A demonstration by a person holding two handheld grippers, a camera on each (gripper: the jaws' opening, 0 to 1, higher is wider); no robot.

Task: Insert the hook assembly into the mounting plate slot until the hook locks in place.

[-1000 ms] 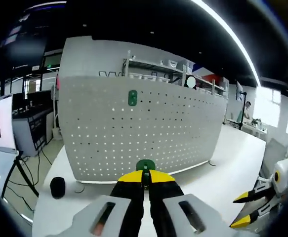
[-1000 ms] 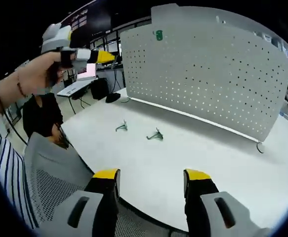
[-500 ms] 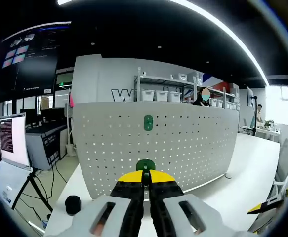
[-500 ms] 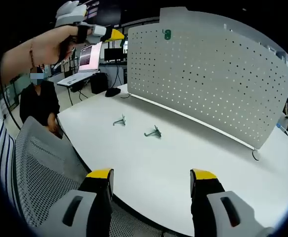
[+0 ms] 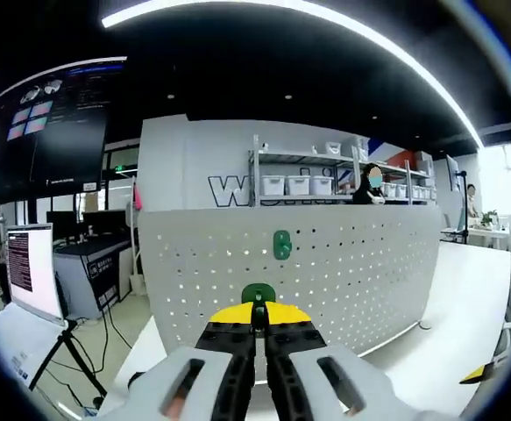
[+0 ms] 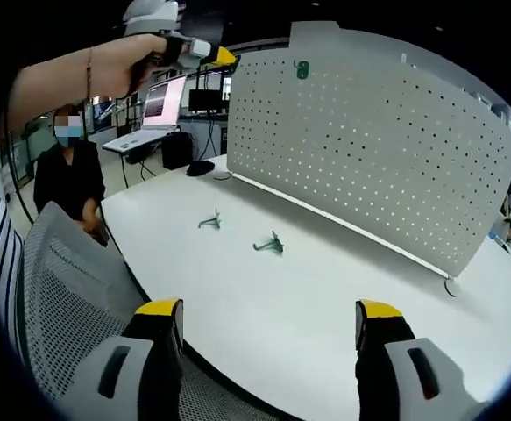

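Note:
My left gripper (image 5: 258, 307) is shut on a small green hook assembly (image 5: 258, 293), held up in front of the white perforated mounting plate (image 5: 325, 272). A green hook (image 5: 281, 246) is fixed on the plate near its top edge, above my jaws. In the right gripper view a hand holds the left gripper (image 6: 213, 58) high at the plate's (image 6: 369, 158) upper left corner, left of the mounted hook (image 6: 301, 69). My right gripper (image 6: 268, 316) is open and empty above the table's near edge. Two loose hooks (image 6: 209, 221) (image 6: 270, 245) lie on the white table (image 6: 325, 298).
A grey mesh chair (image 6: 62, 298) stands against the table's near left edge. A person in black (image 6: 67, 175) sits beyond it, with monitors (image 5: 31, 272) and desks behind. Shelving with white bins (image 5: 308, 180) rises behind the plate. The right gripper's yellow tip (image 5: 476, 374) shows low right.
The hand has lifted the left gripper, hook still gripped, and it now faces the plate's upper part. The right gripper's jaws stand wider apart. The loose hooks have not moved.

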